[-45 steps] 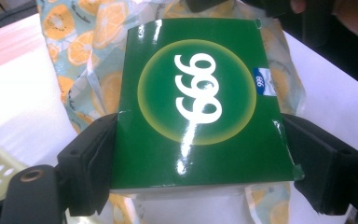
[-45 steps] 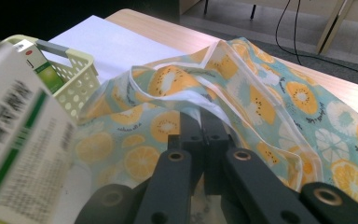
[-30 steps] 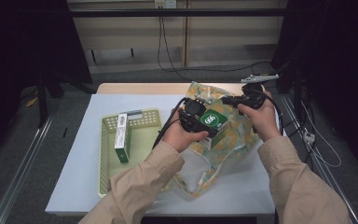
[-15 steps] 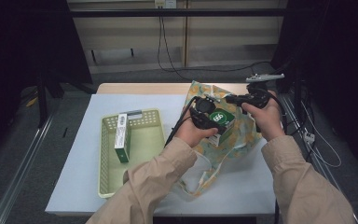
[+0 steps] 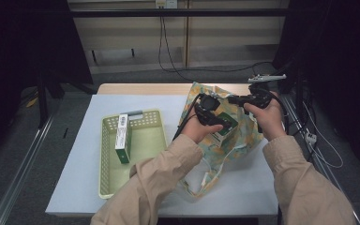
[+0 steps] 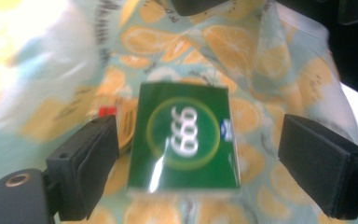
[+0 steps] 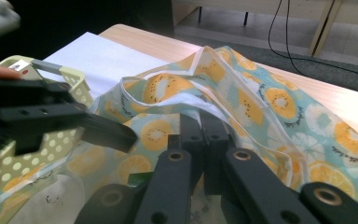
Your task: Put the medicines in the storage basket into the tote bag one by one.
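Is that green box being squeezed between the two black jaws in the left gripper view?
No: the green box lies on the fruit-print bag with clear gaps to both jaws of the left gripper.

The green box between the left gripper's jaws bears a pale ring on its top face, and inside it three looped white figures — they read as "666" or "999", the blur leaves it open. A small blue mark sits at the box's right edge, unreadable. The fruit-print bag carries short lines of dark script beside some slices — too small to make out. The white-and-green carton in the basket shows tiny print, illegible.
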A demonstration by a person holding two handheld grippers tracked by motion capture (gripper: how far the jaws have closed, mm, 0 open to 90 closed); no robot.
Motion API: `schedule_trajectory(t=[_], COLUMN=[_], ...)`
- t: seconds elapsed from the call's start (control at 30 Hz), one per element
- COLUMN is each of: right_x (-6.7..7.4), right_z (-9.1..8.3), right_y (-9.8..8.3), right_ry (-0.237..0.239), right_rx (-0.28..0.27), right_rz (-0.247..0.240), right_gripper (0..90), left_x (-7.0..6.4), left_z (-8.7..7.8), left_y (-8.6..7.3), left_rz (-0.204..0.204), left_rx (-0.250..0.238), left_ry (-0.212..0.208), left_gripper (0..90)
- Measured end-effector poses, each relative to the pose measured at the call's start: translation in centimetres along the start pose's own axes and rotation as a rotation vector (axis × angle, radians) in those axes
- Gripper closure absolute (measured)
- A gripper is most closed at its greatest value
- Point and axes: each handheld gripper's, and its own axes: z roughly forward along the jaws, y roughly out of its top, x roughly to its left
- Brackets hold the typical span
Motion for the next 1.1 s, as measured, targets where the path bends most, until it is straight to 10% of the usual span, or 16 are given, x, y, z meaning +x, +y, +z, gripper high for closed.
schedule_trajectory(t=[0.63,1.1], right_x=[2.0,2.1], right_z=[1.1,1.1], right_y=[-1.6,-2.0], right_ry=[0.024,0.028], right_rx=[0.034,0.032], right_rz=[-0.020,-0.018], right_gripper=[90.0,90.0], left_x=[2.8,5.1], left_z=[-9.5,-13.5], left_y=[-4.2,-6.9], left_rz=[-0.015,-0.016], left_rx=[-0.004,0.008], left_ry=[0.033,0.073], left_gripper=[11.5,11.6])
